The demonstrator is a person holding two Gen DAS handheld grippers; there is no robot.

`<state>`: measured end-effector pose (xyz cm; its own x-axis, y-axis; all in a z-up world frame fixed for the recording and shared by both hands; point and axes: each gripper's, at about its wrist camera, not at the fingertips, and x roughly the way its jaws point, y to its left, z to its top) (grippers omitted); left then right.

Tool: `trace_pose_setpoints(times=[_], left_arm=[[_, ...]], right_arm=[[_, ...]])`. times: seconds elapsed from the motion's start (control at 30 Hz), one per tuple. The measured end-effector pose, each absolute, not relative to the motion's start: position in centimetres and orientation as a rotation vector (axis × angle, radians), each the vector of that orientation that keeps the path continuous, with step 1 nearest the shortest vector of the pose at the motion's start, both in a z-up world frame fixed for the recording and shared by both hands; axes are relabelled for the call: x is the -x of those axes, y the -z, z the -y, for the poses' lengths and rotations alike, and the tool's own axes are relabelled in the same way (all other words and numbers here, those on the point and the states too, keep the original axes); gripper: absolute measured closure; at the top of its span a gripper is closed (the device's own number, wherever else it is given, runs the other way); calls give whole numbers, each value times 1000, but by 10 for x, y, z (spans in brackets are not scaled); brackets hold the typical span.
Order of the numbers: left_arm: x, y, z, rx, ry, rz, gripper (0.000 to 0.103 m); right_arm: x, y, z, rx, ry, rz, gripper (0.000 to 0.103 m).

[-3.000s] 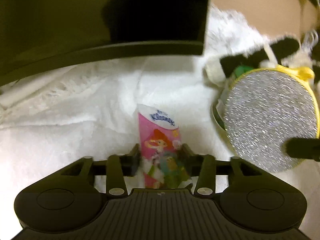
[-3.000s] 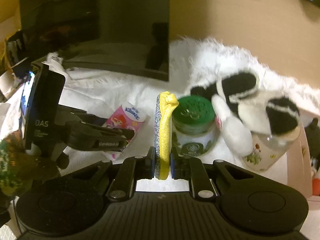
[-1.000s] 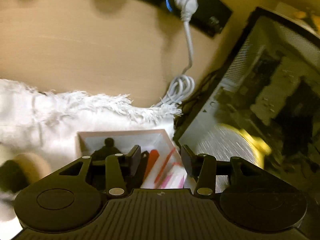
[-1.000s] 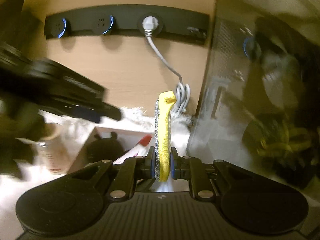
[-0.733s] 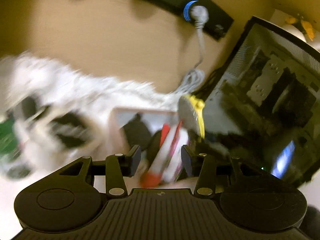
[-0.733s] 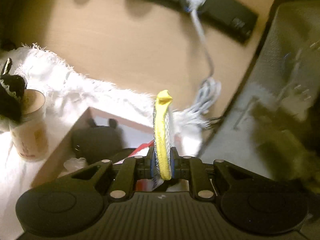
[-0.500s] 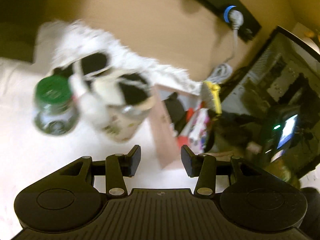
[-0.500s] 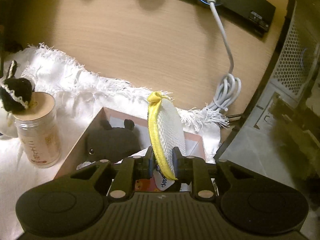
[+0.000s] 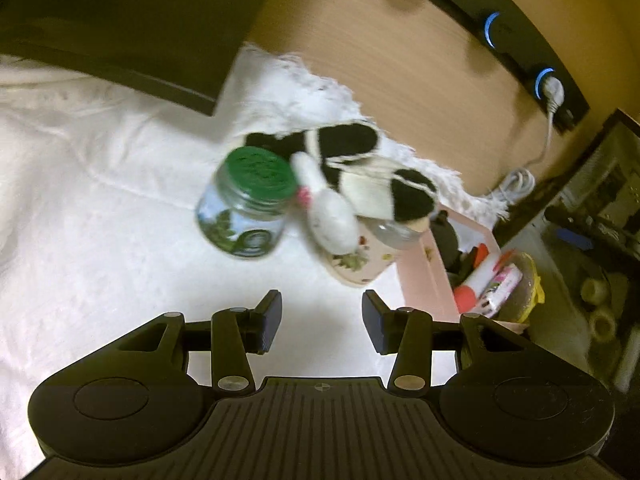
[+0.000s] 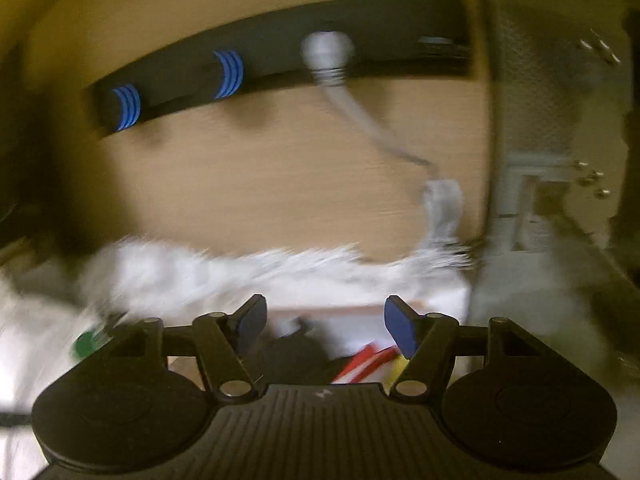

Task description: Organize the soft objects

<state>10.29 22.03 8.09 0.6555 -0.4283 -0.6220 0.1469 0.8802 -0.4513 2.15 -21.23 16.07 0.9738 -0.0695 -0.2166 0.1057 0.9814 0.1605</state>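
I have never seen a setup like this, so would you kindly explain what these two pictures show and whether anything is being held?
There is no robot here: a person carries a two-finger tool in each hand, and each tool has a fisheye camera looking forward along its fingers.

The sharper picture comes from the left tool. Its jaws stand apart with nothing between them. Ahead, on a white fluffy cloth, are a glass jar with a green lid, a black-and-white plush toy draped over a second jar, and a pink box. In the box lie a pink tissue pack and a glittery yellow-edged pad.

The blurred picture comes from the right tool, above that box. Its jaws have just been opening and nothing is between them. Behind are a wooden wall and a black power strip.
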Motion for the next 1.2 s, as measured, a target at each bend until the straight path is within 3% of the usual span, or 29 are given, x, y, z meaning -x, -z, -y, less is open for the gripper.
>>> trace_pose_setpoints(times=[0.07, 0.13, 0.23, 0.4, 0.67, 0.8, 0.97, 1.2], left_arm=[[-99, -81, -224, 387, 334, -792, 55], [-96, -81, -227, 386, 335, -791, 55], [-91, -81, -232, 380, 330, -794, 55], [-88, -74, -248, 382, 275, -818, 55], [-92, -62, -268, 419, 223, -831, 55], [-99, -57, -266, 404, 230, -833, 55], [-107, -59, -262, 341, 252, -801, 55], [-121, -64, -261, 328, 305, -783, 55]], right_arm=[[-49, -156, 223, -228, 142, -261, 62], [-75, -144, 233, -301, 162, -353, 76], [-94, -117, 236, -403, 105, -445, 79], [-92, -116, 227, -363, 80, -444, 77], [6, -168, 203, -195, 35, -260, 65], [28, -155, 206, -235, 77, -279, 64], [39, -124, 185, -223, 104, -331, 47], [34, -116, 114, -24, 40, -354, 46]])
